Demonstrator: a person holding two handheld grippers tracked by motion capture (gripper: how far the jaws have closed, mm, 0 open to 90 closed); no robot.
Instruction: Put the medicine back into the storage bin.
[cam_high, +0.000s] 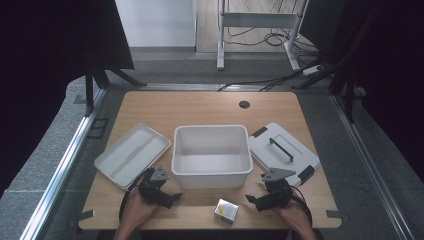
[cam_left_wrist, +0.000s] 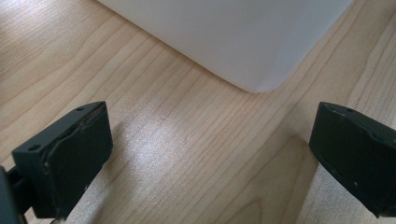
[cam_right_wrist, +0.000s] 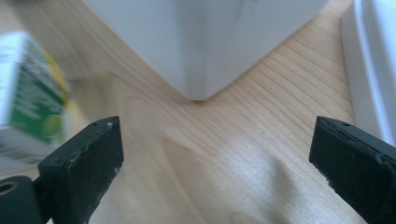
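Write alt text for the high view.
Two hand-held claws, left and right, rest open on a wooden table either side of a small green-and-white carton. Behind it sits an empty white bin, flanked by a tray and lid.

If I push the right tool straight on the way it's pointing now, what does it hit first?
Most likely the near corner of the white bin, dead ahead between the open jaws of the right tool. The small green and white box lies off to one side, outside that line. Bare table lies between; depth is uncertain.
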